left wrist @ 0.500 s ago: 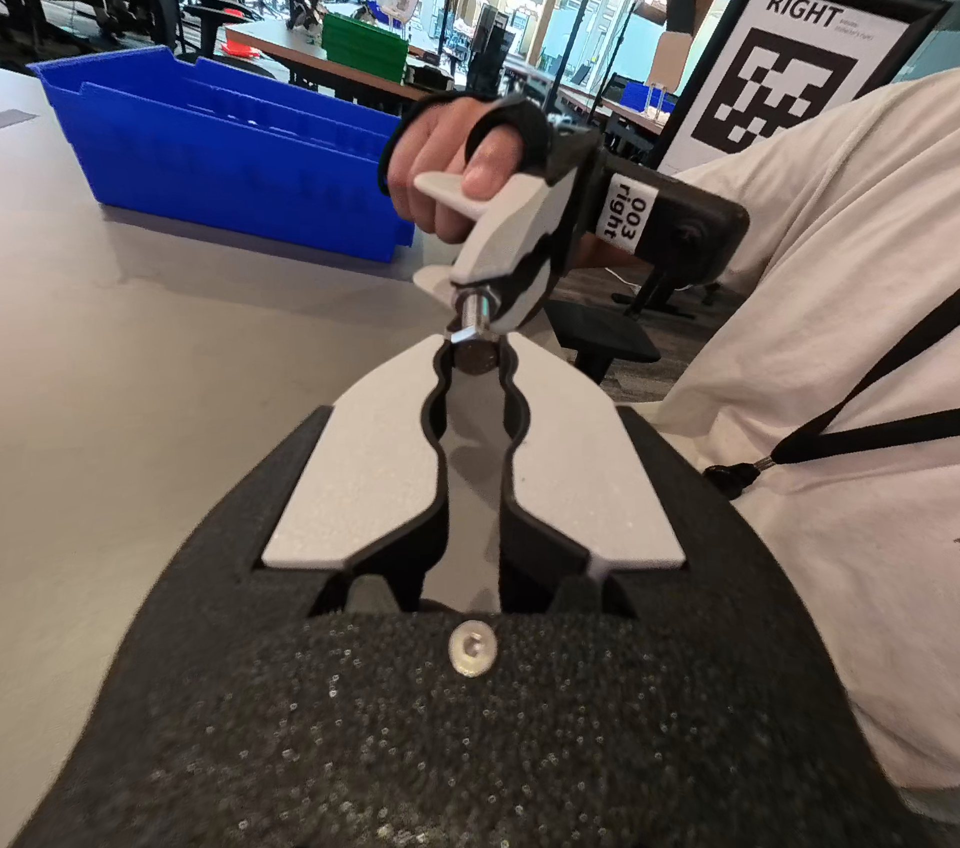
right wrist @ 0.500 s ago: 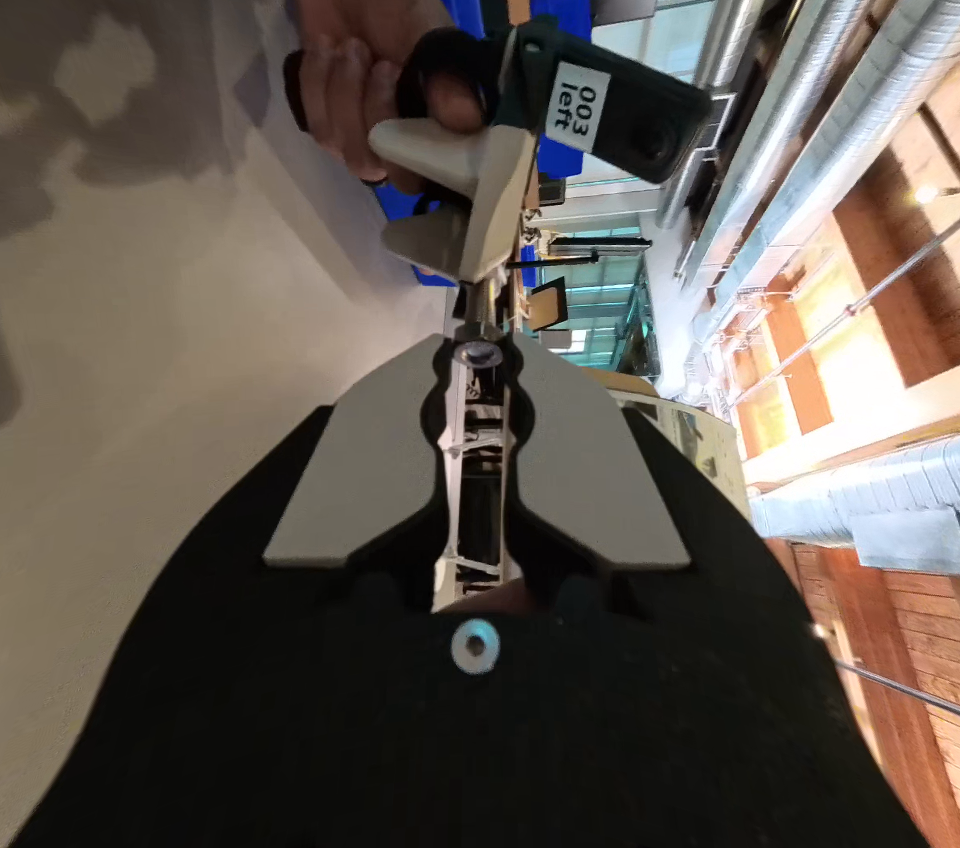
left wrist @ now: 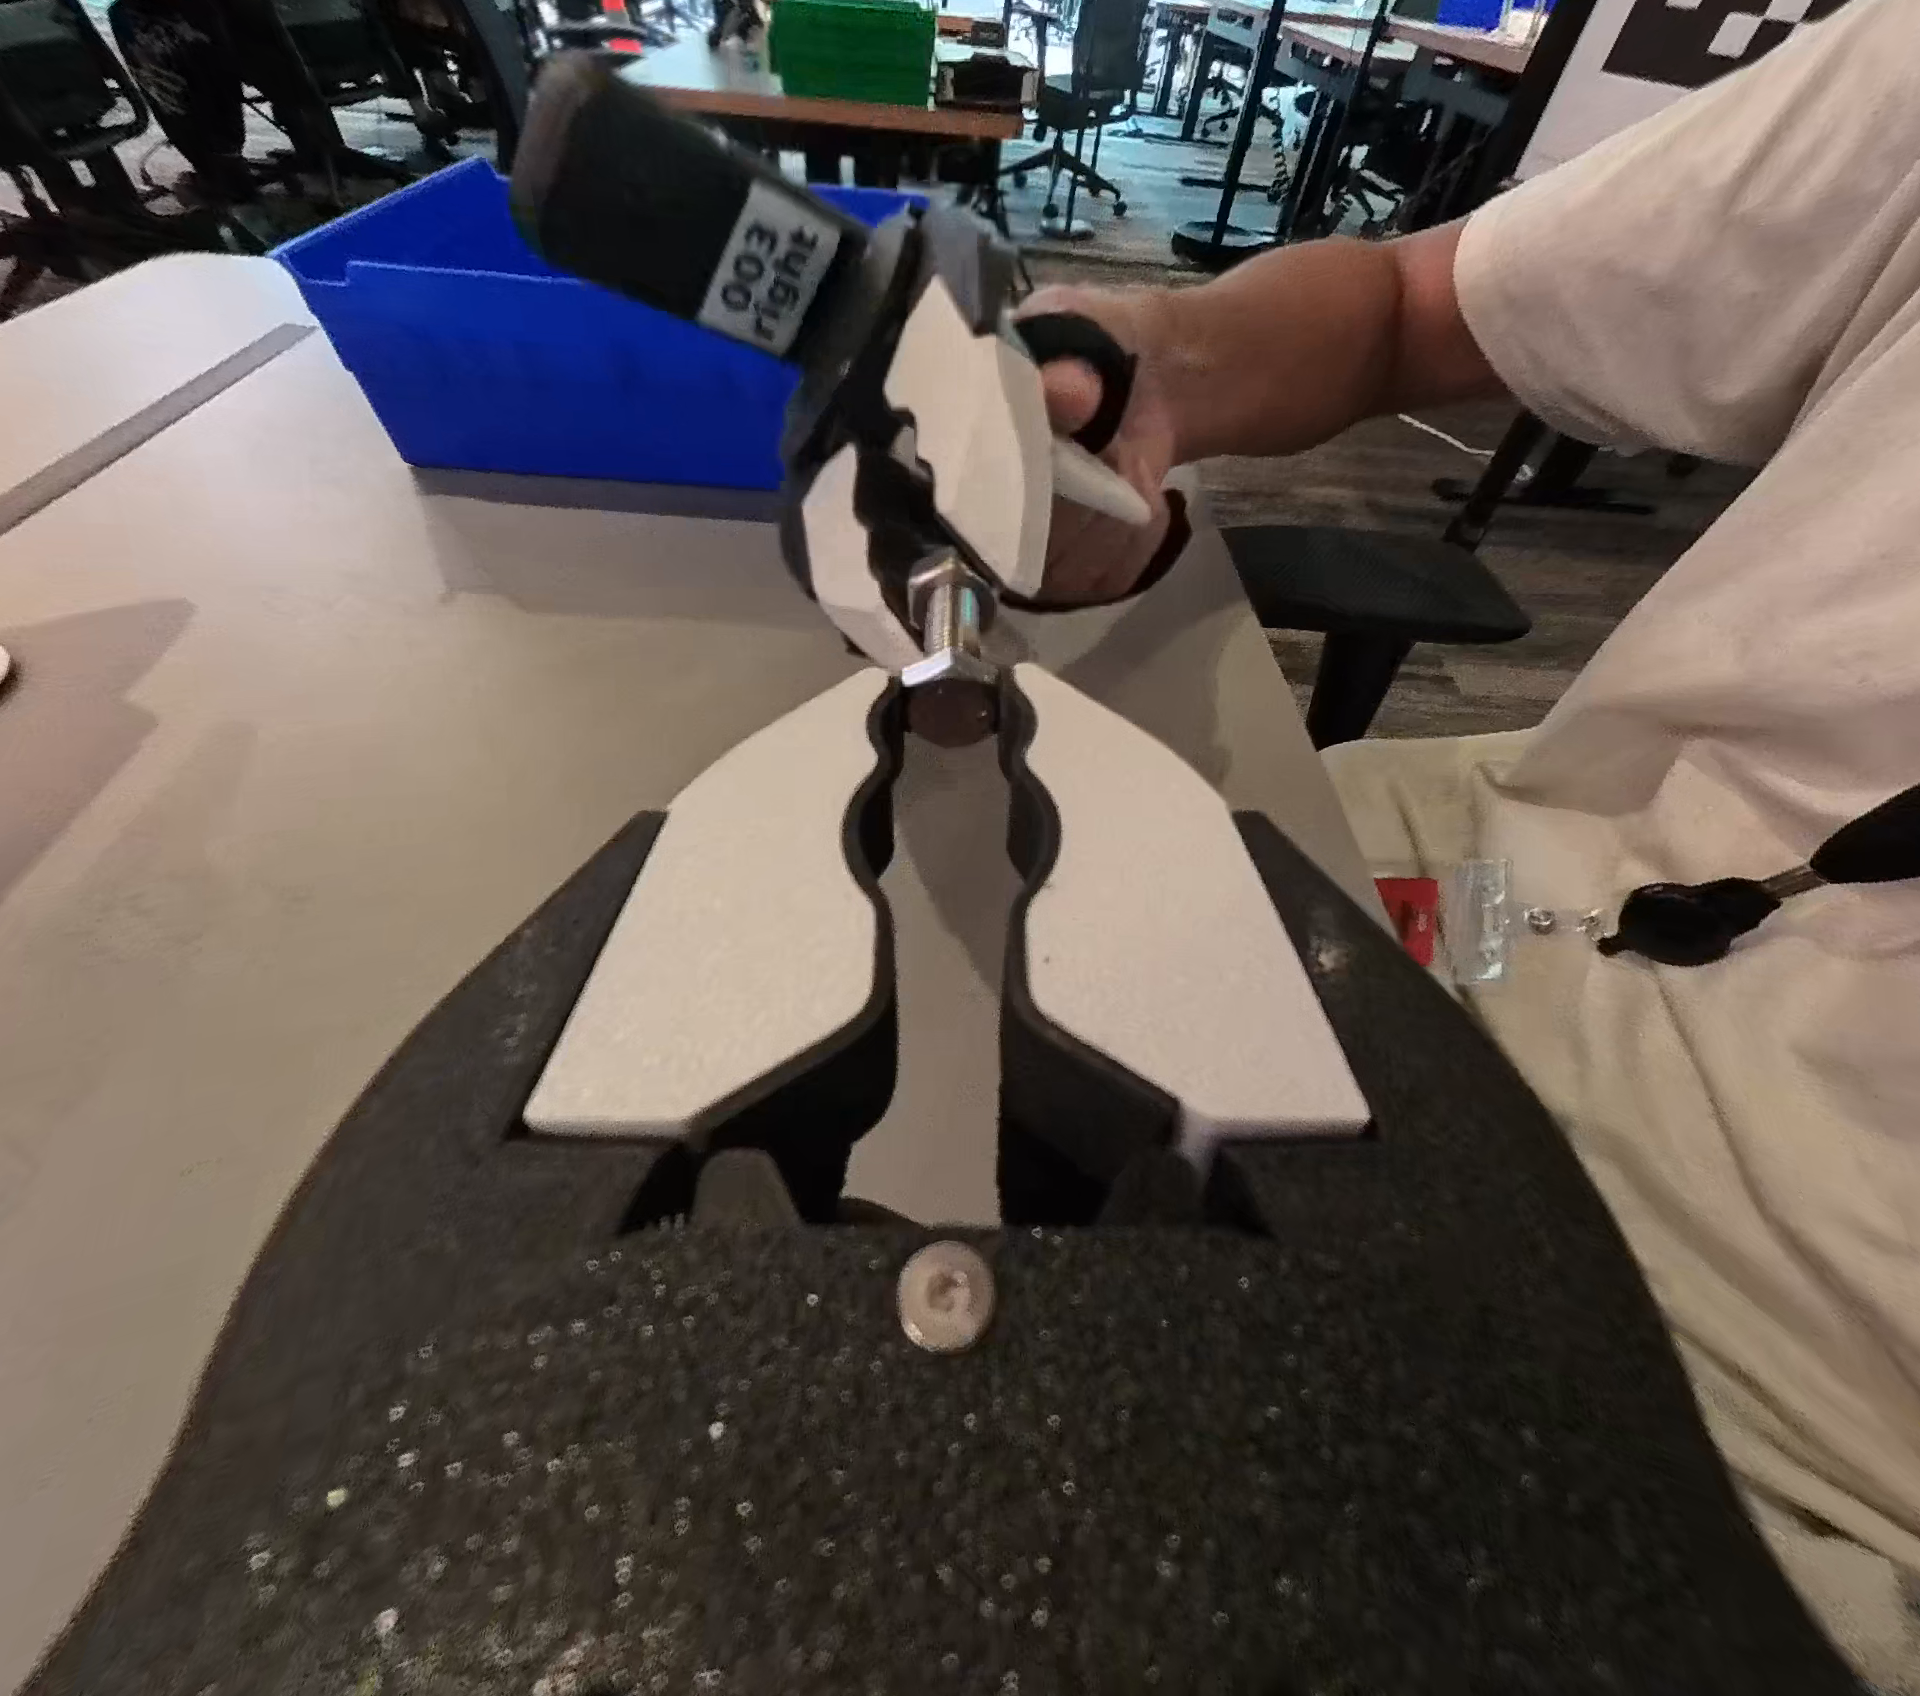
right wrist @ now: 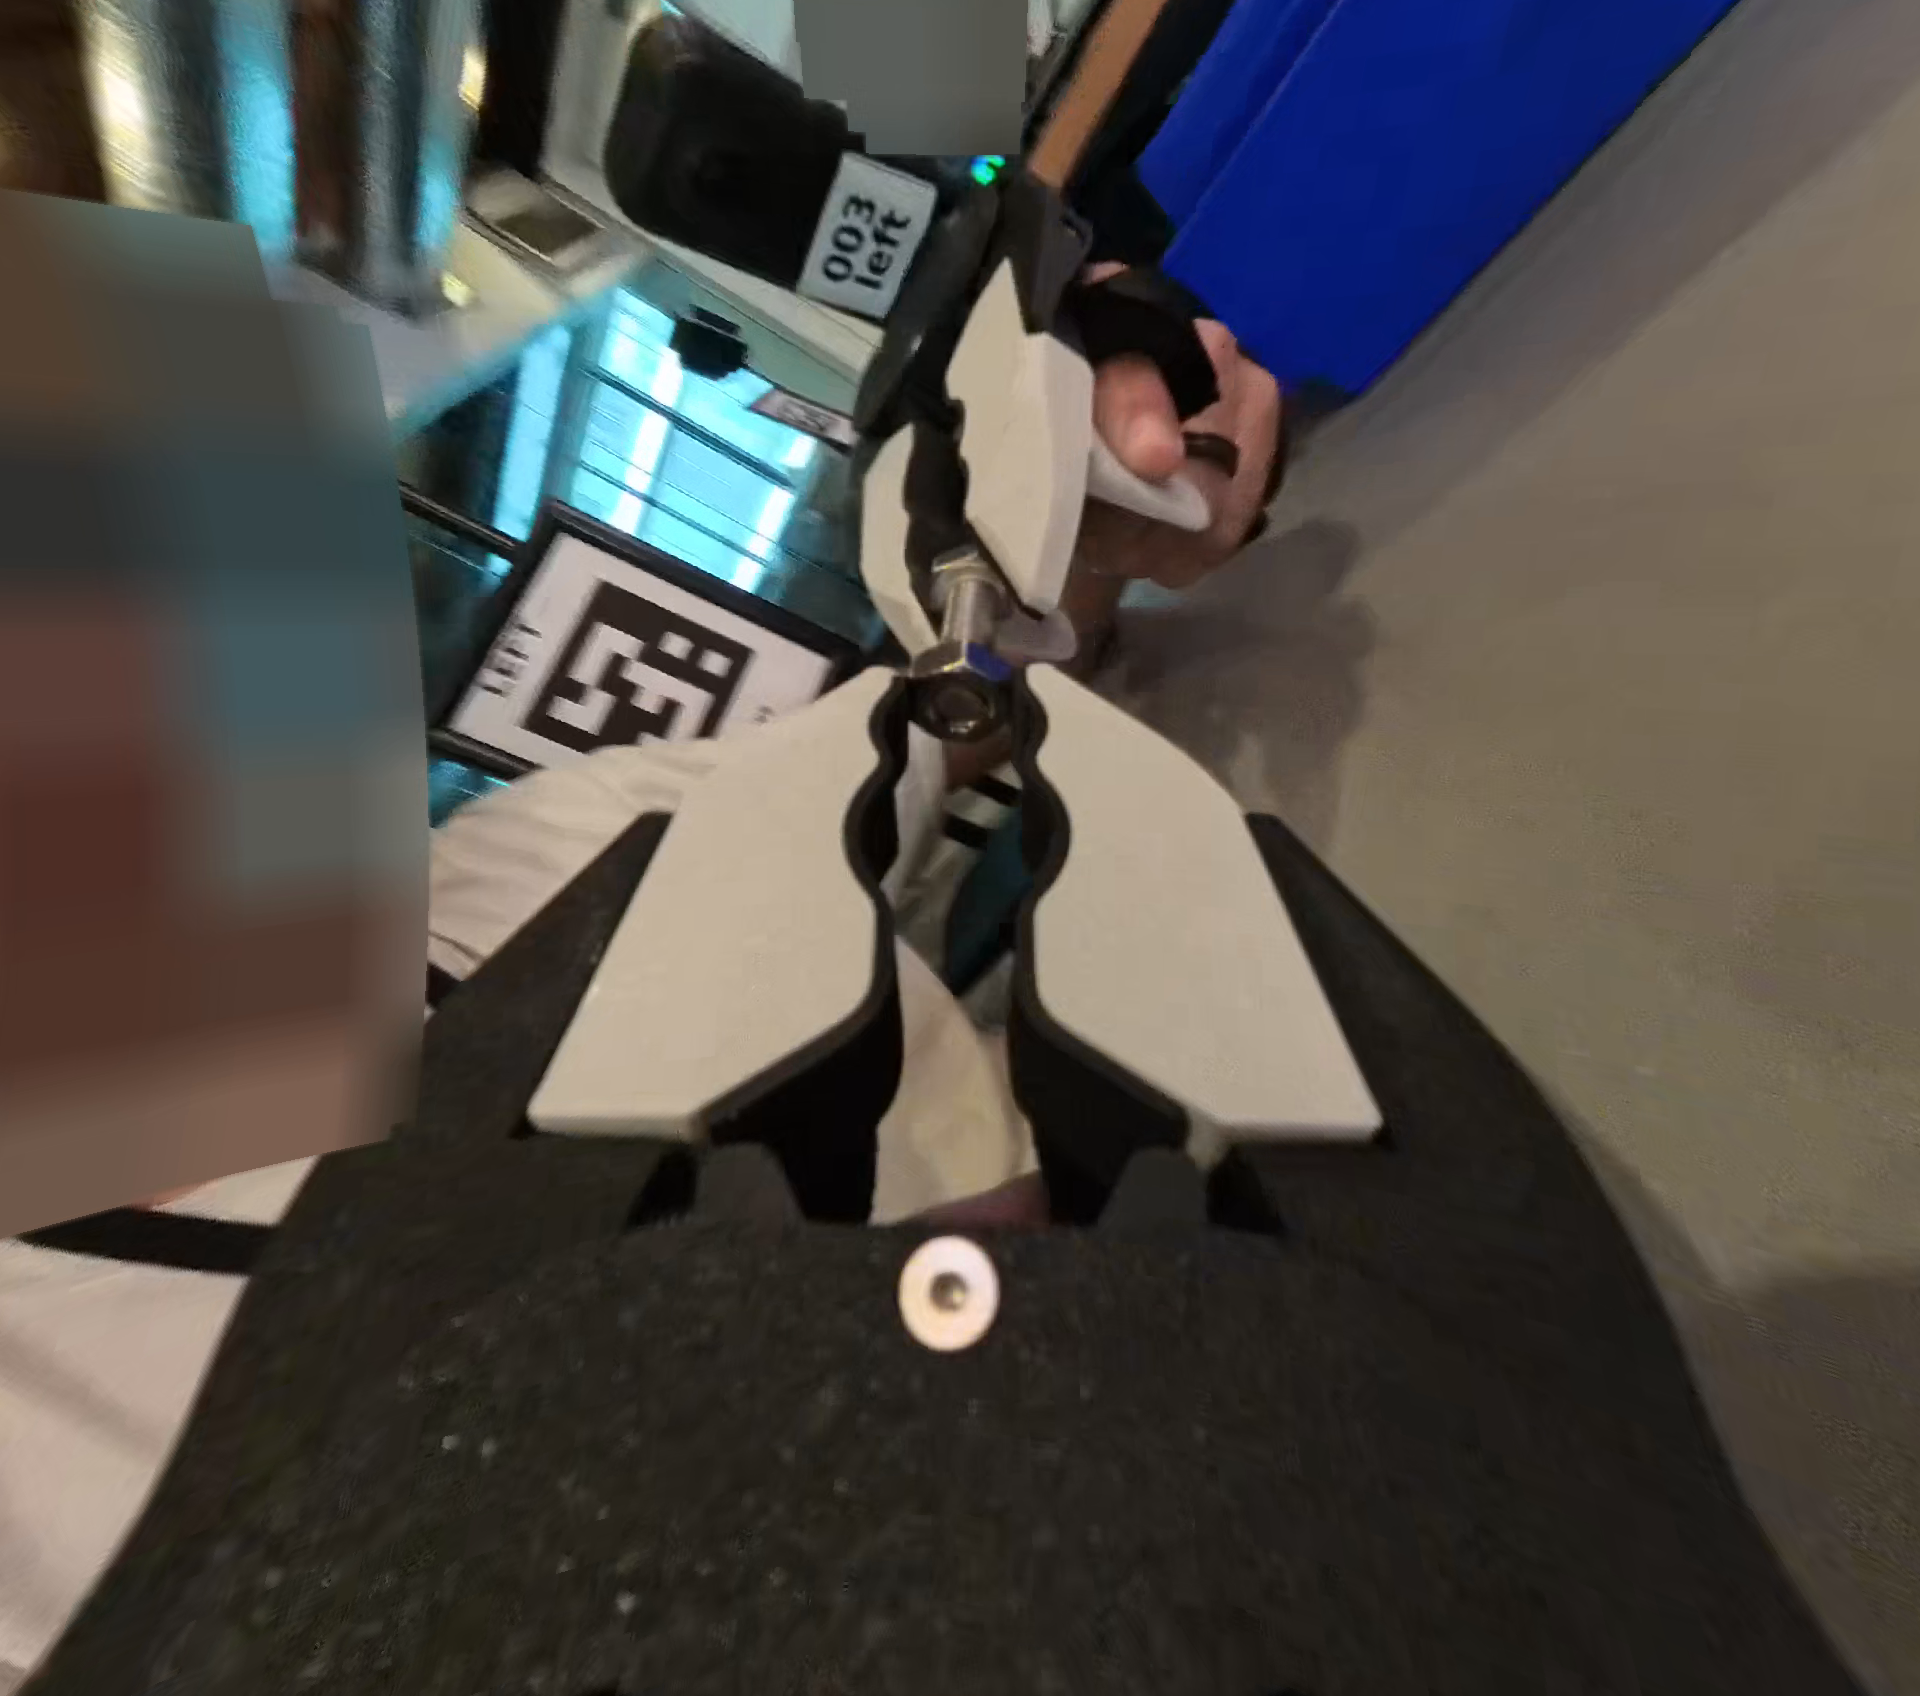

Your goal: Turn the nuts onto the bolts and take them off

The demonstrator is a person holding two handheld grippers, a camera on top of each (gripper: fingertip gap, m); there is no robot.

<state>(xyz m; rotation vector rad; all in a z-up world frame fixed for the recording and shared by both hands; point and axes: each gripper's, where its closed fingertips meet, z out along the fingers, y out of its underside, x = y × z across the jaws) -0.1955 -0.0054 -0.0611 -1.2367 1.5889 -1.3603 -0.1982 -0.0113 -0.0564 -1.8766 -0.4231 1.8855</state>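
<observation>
Now your left gripper [left wrist: 948,711] jaws clamp the bolt [left wrist: 956,620] head; your right gripper [right wrist: 961,706] jaws clamp the nut [right wrist: 954,661], tilted, above the table [left wrist: 260,711].

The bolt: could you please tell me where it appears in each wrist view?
Left wrist view: bolt just above centre, head in the left claw, far end in the right claw.
Right wrist view: bolt just above centre, its nut in the right claw, left claw beyond.
Shared landmark: the blue bin, upper left in the first, upper right in the second.
</observation>
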